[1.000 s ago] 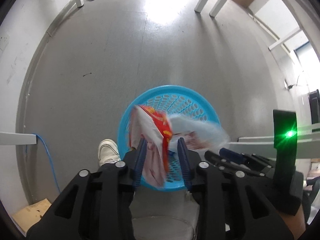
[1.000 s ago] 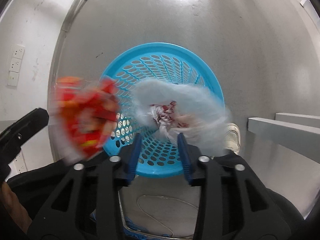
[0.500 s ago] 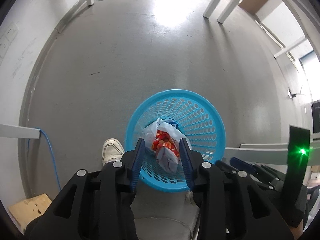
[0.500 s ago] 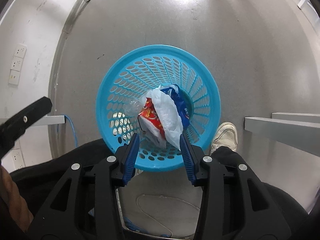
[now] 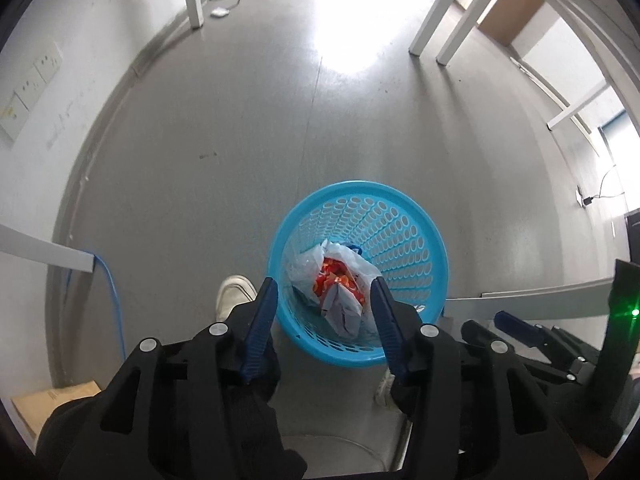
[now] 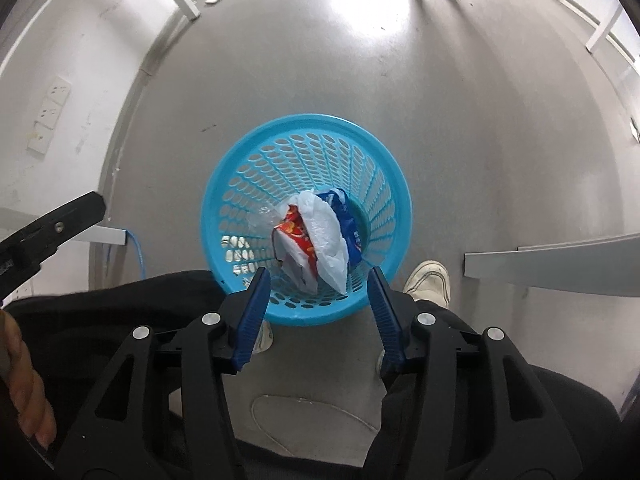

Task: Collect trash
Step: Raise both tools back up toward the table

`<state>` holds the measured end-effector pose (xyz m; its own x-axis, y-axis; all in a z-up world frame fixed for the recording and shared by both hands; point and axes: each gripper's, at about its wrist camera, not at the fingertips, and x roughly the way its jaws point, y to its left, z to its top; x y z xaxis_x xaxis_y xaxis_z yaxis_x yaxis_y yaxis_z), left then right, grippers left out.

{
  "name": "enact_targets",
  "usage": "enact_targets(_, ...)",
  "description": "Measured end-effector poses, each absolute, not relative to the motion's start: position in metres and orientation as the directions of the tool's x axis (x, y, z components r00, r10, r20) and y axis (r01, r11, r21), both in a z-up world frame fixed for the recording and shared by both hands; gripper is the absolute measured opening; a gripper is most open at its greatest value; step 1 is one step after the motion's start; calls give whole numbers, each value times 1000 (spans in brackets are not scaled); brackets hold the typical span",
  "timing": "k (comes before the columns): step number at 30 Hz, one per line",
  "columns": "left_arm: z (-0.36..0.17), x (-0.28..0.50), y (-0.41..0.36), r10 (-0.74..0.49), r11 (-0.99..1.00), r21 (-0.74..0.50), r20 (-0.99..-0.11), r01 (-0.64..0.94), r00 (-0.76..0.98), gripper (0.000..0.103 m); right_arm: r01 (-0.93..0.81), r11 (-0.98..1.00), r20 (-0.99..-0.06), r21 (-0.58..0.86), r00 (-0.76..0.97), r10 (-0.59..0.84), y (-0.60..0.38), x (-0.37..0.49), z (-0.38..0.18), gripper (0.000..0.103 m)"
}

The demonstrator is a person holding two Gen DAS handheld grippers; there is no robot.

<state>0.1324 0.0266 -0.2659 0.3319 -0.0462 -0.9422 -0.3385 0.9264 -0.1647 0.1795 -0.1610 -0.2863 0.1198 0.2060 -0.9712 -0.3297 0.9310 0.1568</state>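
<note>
Here both grippers point steeply down at the floor, side by side above a blue perforated plastic basket (image 5: 404, 240) that stands on the grey floor (image 5: 248, 128).

The left gripper (image 5: 323, 294) hangs over the near rim of the basket. Its jaws have just been opening and now stand moderately apart with nothing between them; the blue ribbed pads (image 5: 262, 320) frame the trash lying below without touching it. At the right edge of the left wrist view the black body of the right gripper shows close alongside, with a green light (image 5: 634, 313) on a black upright part.

The right gripper (image 6: 318, 282) is likewise held over the basket's near rim, jaws parted about as far, also just opened further, and empty.

The trash sits at the bottom of the basket: a red-and-orange snack wrapper (image 6: 294, 236), a crumpled white plastic bag (image 6: 324, 232) draped over it, and a blue wrapper (image 6: 348, 220) against the far side.

A person's dark-clothed legs fill the lower part of both views, with a white shoe (image 6: 430, 282) on the floor just beside the basket. A bare hand (image 6: 20, 380) shows at the left edge of the right wrist view, behind the left gripper's black finger (image 6: 52, 228).
</note>
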Motion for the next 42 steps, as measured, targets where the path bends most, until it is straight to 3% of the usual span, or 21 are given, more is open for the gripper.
enact_targets(10, -242, 104, 9, -23, 942, -152, -918, -298, 396, 50, -362, 910, -941, 203, 183, 283, -177, 140, -246, 61)
enact_targets(18, -212, 70, -10, 1, 960, -127, -887, -248, 461, 53, -411, 896, -915, 168, 272, 297, -186, 104, -210, 64)
enact_targets(20, -202, 61, -13, 40, 965, -92, -874, -245, 484, 59, -420, 892, -906, 167, 290, 307, -190, 95, -200, 70)
enact_targets(25, -173, 37, -15, 77, 968, -67, -841, -243, 536, 66, -436, 888, -891, 148, 331, 312, -199, 76, -173, 70)
enact_targets(33, -133, 1, -19, 57, 974, -97, -768, -203, 638, 72, -451, 876, -833, 171, 409, 373, -217, 48, -126, 76)
enact_targets(42, -97, -39, -43, 114, 991, 18, -624, -132, 773, 77, -487, 852, -776, 191, 456, 435, -226, 27, -89, 83)
